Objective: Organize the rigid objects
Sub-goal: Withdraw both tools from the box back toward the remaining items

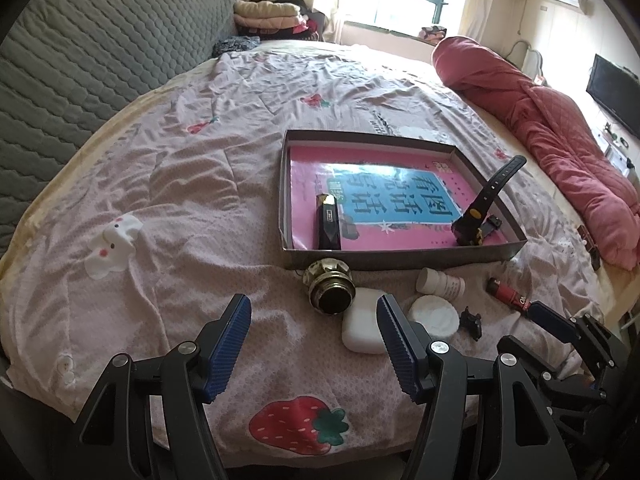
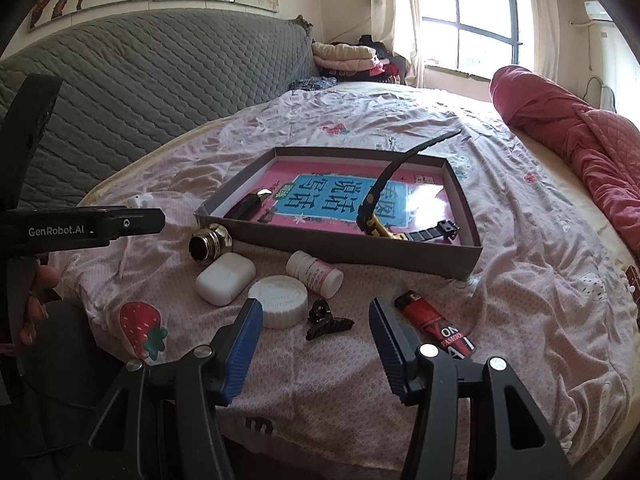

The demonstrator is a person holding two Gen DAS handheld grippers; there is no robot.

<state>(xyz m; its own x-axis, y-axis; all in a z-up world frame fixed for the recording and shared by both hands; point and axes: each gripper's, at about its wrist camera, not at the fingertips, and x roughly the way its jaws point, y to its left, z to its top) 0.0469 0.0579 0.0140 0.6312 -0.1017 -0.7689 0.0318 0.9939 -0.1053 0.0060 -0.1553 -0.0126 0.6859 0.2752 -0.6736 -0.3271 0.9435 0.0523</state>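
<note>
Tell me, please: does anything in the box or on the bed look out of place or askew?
Yes. The watch in the box stands on edge, one strap sticking up over the box wall. The small white bottle lies on its side on the bed sheet. Nothing looks spilled or broken.

The left gripper (image 1: 315, 342) fills the lower part of its own view, its two blue ribbed pads standing wide apart and tilted outward, with nothing pressed between them. Black jointed links run back from each pad to the bottom edge. In the right wrist view the same tool appears at the left edge as a dark bar, with the fingers of a hand (image 2: 38, 304) wrapped around its grip below. The right gripper (image 2: 316, 338) sits low in the centre of its view, jaws likewise spread and empty. It also shows at the lower right of the left view.
</note>
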